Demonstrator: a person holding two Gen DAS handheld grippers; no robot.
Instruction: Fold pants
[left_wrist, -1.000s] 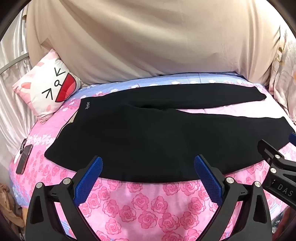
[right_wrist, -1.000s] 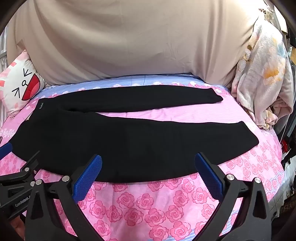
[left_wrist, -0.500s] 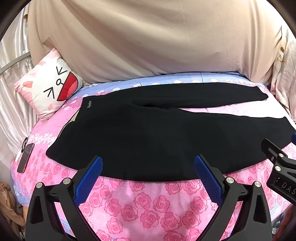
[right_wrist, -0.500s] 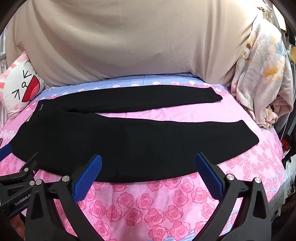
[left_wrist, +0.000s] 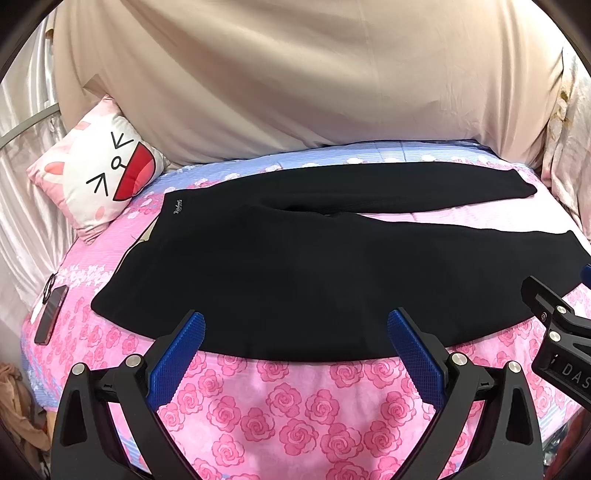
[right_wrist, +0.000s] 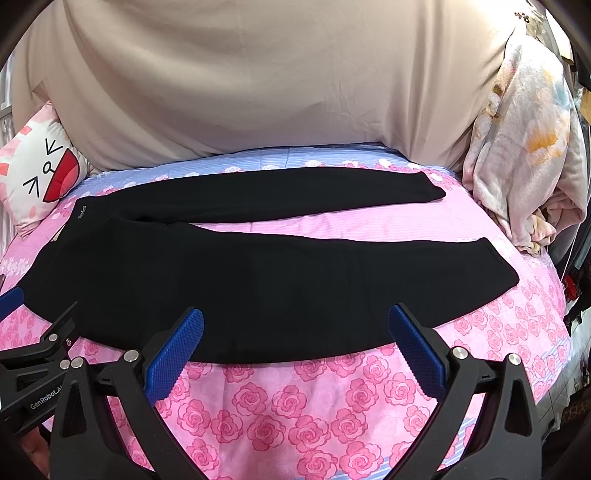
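Observation:
Black pants (left_wrist: 295, 273) lie flat on the bed, waistband at the left, both legs running right and spread apart in a V. They show whole in the right wrist view (right_wrist: 258, 280). My left gripper (left_wrist: 295, 325) is open and empty, hovering at the pants' near edge below the hip. My right gripper (right_wrist: 295, 321) is open and empty, hovering at the near edge of the near leg. Each gripper shows at the side of the other's view.
The bed has a pink rose sheet (left_wrist: 295, 413). A cartoon-face pillow (left_wrist: 99, 177) sits at the back left, a phone (left_wrist: 50, 314) lies at the left edge, a floral blanket (right_wrist: 524, 147) is piled at the right. A beige cloth (left_wrist: 295, 74) covers the back.
Both grippers have drifted slightly back and up from the bed; the pants sit a little lower and fuller in view. Nothing was grasped.

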